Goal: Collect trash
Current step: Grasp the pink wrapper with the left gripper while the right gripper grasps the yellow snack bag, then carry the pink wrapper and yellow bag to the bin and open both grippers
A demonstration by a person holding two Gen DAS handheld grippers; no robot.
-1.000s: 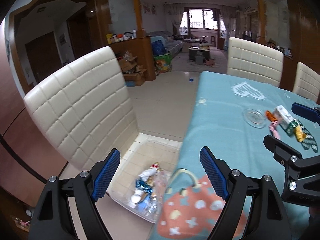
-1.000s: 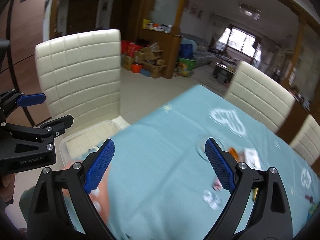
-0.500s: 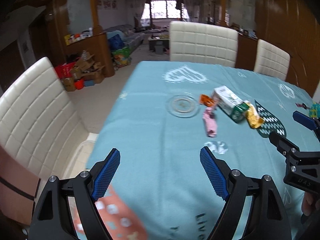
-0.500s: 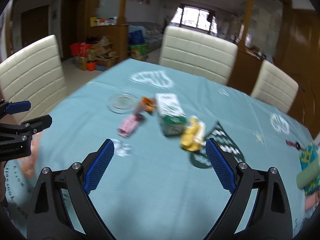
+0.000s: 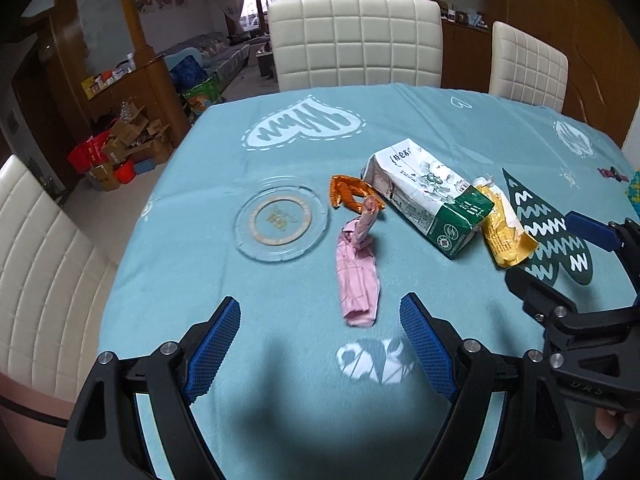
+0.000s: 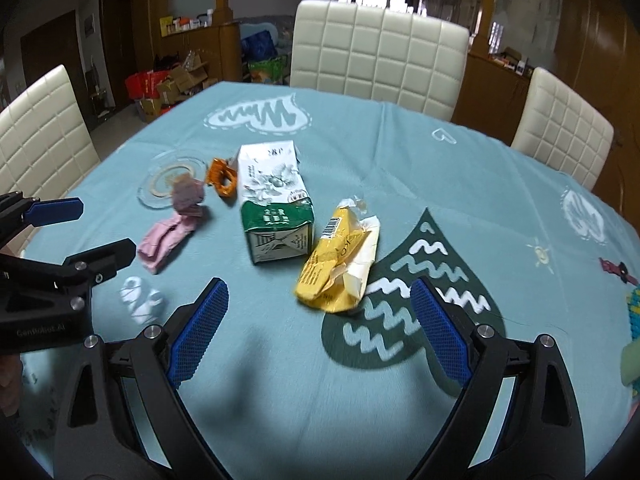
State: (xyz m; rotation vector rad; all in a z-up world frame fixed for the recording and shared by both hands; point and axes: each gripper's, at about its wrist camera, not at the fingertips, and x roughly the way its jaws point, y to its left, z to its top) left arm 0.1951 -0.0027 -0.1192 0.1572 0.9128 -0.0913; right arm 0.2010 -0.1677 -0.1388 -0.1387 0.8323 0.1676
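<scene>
Home dining room, tableclothed table (image 5: 280, 380), padded chairs (image 5: 354, 40), sofa (image 5: 216, 50) in lounge beyond

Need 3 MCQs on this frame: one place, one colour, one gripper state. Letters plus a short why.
1. The glass dish lies where, seen from the left wrist?
A. left of the pink wrapper
B. on the carton
C. on a chair

2. The wrapper touching the carton's green end is
A. red
B. yellow
C. black

3. The left gripper is
A. shut on the wrapper
B. open, empty
C. out of view

Answers: A, the dish sits left of the pink wrapper; B, the yellow wrapper lies there; B, its pads stand apart over bare cloth.
</scene>
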